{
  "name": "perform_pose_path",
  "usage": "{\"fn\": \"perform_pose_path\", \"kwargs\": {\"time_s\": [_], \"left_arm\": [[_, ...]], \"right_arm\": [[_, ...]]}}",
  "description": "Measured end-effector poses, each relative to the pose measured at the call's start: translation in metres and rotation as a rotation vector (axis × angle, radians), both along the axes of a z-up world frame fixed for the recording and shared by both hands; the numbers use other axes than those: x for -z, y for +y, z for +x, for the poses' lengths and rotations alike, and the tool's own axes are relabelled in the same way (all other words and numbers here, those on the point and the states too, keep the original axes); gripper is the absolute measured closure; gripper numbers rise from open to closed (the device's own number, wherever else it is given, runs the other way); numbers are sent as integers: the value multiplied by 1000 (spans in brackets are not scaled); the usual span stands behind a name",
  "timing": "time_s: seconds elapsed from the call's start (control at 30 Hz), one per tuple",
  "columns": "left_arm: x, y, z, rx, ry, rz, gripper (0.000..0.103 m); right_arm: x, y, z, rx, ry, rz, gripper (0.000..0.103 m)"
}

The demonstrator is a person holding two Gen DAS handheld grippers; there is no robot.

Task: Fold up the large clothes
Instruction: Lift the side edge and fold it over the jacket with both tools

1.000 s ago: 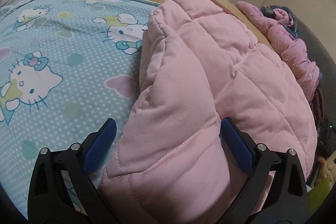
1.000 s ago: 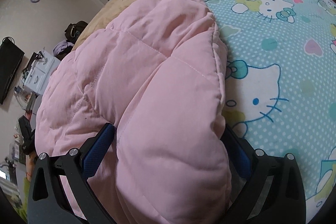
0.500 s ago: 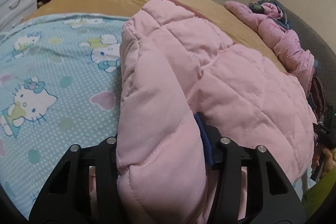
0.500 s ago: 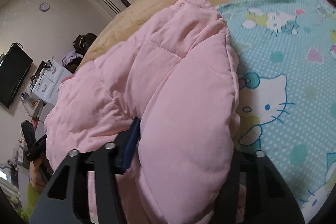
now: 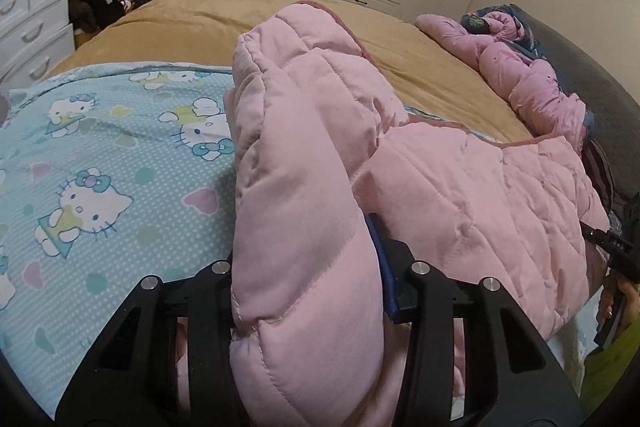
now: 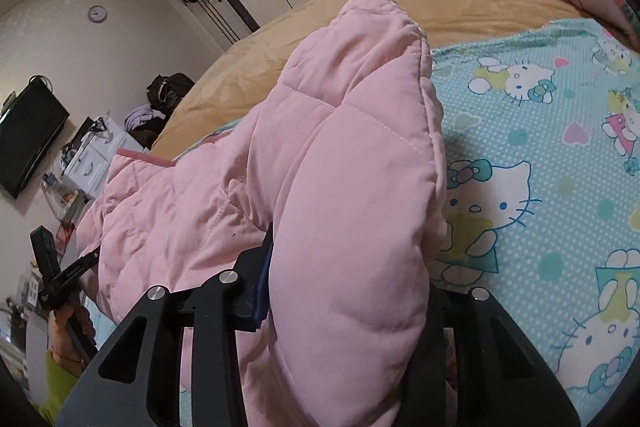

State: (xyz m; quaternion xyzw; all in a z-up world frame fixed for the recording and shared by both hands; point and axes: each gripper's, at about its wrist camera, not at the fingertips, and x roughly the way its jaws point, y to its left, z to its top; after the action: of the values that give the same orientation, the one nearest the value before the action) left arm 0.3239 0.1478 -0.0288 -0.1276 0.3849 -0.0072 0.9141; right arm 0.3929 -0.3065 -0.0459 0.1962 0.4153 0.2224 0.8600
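Left wrist: left gripper (image 5: pixel 308 267) clamped on a thick fold of the pink jacket (image 5: pixel 460 195), lying on the bed (image 5: pixel 224 15), right of the cartoon sheet (image 5: pixel 100 155).

Right wrist: right gripper (image 6: pixel 348 291) pinched on the jacket (image 6: pixel 340 187), left of the sheet (image 6: pixel 560 167).

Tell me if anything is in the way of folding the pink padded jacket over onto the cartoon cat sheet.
Nothing visible: both tongs grip the pink jacket, and the sheet beside it looks bare.
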Motion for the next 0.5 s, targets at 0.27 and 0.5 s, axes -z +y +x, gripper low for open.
{"fn": "perform_pose_path", "kwargs": {"time_s": [0.27,0.5], "left_arm": [[-9,-2,-33,-3,-2,12,67],[-14,-1,-59,-21,-25,12,67]], "right_arm": [[-9,5,-19,-18,-20,-8,66],[-6,5,-44,-18,-24,-15,66]]}}
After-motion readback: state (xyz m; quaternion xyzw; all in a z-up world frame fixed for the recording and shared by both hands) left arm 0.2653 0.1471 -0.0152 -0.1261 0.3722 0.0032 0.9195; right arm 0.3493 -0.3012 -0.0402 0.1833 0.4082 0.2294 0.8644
